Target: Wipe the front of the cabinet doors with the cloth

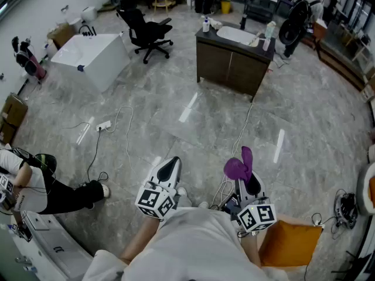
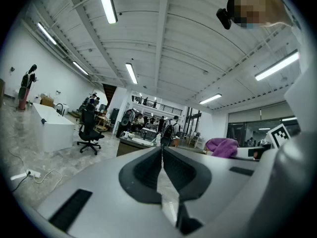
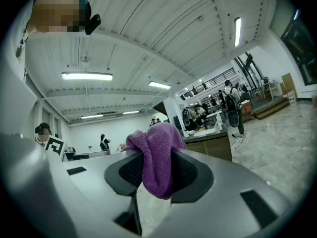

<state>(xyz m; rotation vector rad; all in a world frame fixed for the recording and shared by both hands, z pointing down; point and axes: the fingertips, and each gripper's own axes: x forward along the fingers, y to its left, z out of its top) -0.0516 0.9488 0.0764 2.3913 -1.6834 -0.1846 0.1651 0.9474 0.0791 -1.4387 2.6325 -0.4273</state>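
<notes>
The right tool point(image 3: 157, 170) pinches the purple cloth point(image 3: 156, 150); the left tool point(image 2: 162, 168) is closed, empty.

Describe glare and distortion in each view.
Head view: fisheye bending; ceiling-light streaks glare on the glossy grey stone floor. Left gripper view: black round vignette; white strip ceiling light blown out. Right gripper view: same vignette; fuzzy purple cloth sharp.

Head view: high up, faces fwd + steeply down, cabinet point(image 1: 233, 63) well off. Left & right gripper views: low, tilted up; all three share cabinet.
</notes>
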